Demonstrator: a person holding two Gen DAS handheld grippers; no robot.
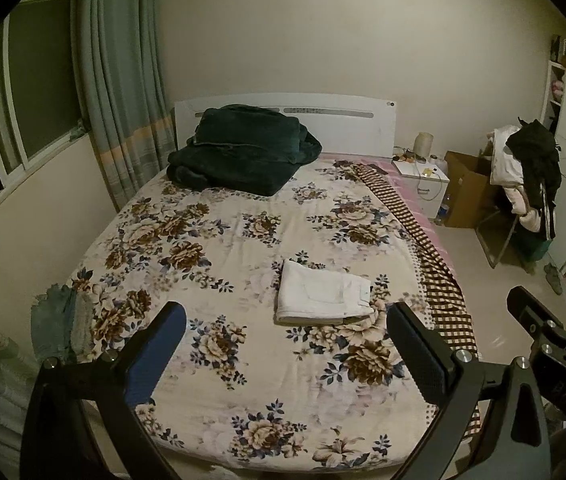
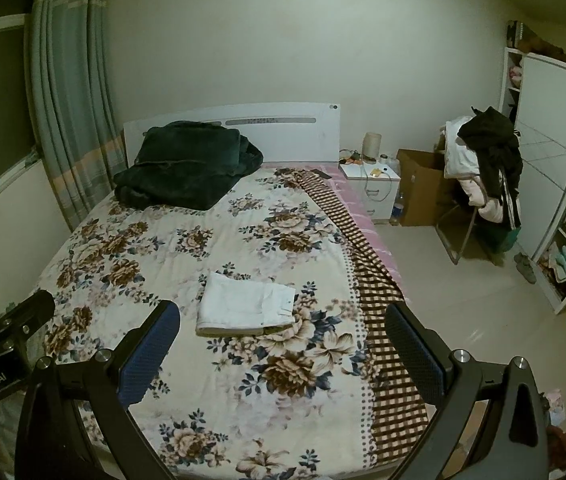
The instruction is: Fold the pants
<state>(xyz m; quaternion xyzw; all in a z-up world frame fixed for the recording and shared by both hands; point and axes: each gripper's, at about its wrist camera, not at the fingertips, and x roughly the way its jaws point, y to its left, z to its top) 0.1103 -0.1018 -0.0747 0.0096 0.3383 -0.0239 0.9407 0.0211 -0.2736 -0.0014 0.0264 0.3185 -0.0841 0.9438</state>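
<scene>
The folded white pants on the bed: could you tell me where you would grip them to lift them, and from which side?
I would take the folded white pants by the thick rolled fold edge along their near side, coming in low from the foot of the bed. That edge faces both open grippers and stacks every layer together, so the bundle should probably stay folded; the right-hand end, with the waistband, shows looser layers.

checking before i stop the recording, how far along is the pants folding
Done: the white pants lie folded in a compact rectangle on the floral bedspread. In hand: nothing; the left hand-held gripper and right hand-held gripper are both open and empty. Left: nothing visible.
</scene>
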